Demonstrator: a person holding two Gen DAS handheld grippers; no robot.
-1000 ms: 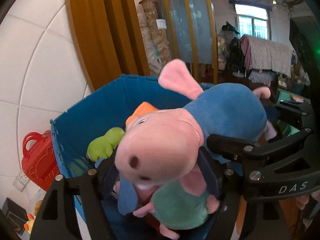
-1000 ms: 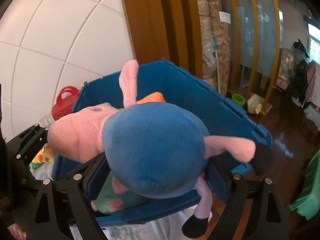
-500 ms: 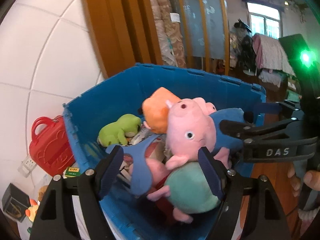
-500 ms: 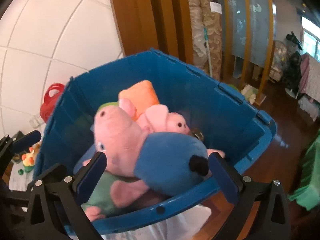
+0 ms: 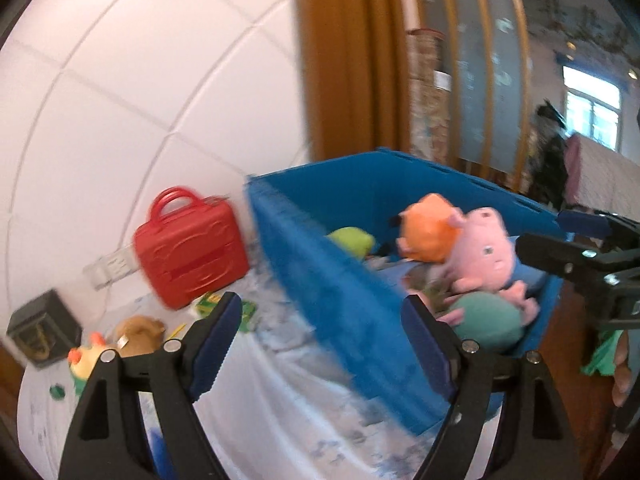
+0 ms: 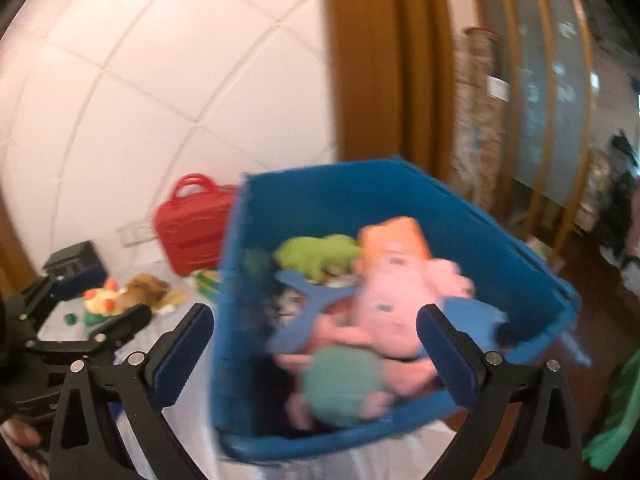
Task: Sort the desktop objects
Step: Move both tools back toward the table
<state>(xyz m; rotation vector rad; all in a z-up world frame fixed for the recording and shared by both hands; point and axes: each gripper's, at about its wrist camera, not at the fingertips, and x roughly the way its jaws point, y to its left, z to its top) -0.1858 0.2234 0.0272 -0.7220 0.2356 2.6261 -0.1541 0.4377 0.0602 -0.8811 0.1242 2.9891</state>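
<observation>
The pink pig plush in a blue shirt (image 5: 484,256) (image 6: 388,300) lies loose in the blue bin (image 5: 360,304) (image 6: 480,224), on top of a teal plush (image 5: 488,320). An orange plush (image 6: 394,236) and a green frog (image 6: 316,254) lie behind it. My left gripper (image 5: 322,344) hangs before the bin's near wall; its jaws are opening and hold nothing. My right gripper (image 6: 314,360) stands wide open and empty over the bin's near edge. In the right wrist view the left gripper (image 6: 104,300) shows at the far left.
A red toy case (image 5: 190,248) stands against the white wall left of the bin. In front of it on the pale cloth lie a black box (image 5: 40,328), a yellow duck toy (image 5: 86,360), a brown plush (image 5: 140,332) and small green pieces.
A second ago both grippers held the pig plush over the bin. It has dropped in among the other toys. Both grippers have pulled back and swung left, empty and wider open.
</observation>
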